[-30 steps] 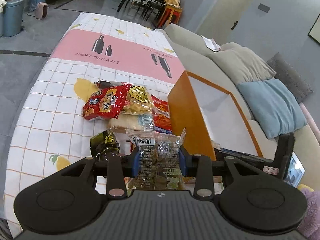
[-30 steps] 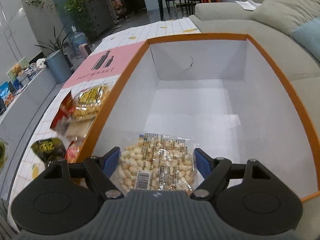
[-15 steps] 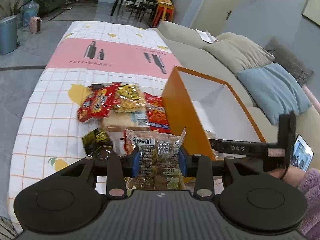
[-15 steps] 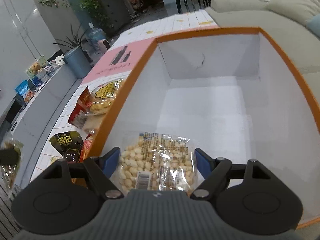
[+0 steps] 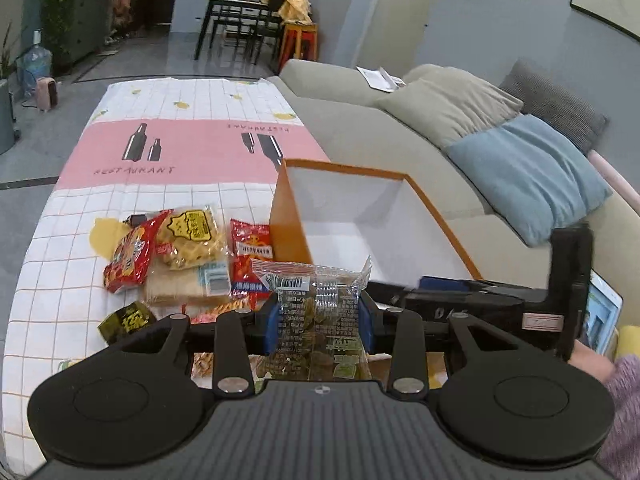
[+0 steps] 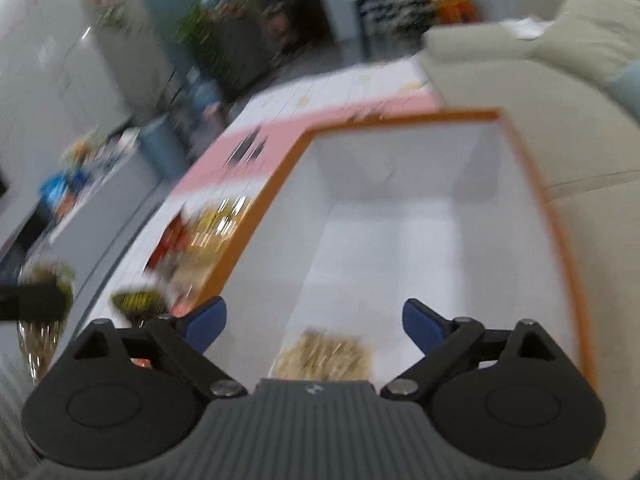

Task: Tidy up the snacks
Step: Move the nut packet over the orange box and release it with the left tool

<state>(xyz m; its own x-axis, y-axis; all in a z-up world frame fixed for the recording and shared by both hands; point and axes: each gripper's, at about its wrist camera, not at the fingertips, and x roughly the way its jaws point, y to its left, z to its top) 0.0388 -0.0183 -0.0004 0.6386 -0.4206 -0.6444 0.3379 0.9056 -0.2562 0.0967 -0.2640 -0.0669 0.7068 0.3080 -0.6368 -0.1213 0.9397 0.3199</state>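
My left gripper (image 5: 319,316) is shut on a clear packet of dark green snacks (image 5: 316,312), held above the table near the orange box's (image 5: 288,220) near left corner. My right gripper (image 6: 316,320) is open over the white inside of the orange box (image 6: 400,236). The clear bag of pale puffed snacks (image 6: 324,356) lies on the box floor below the right gripper, free of its jaws. A pile of snack packets (image 5: 180,248) lies on the tablecloth left of the box. The right wrist view is blurred.
The table has a white checked cloth with a pink band (image 5: 180,148). A grey sofa with a blue cushion (image 5: 532,176) stands right of the box. A small dark packet (image 5: 124,320) lies near the table's front. My right gripper's body (image 5: 480,304) crosses behind the left one.
My right gripper has opened and let the puffed-snack bag drop into the box, then lifted. My left gripper has risen and pulled back, still holding the green snack packet.
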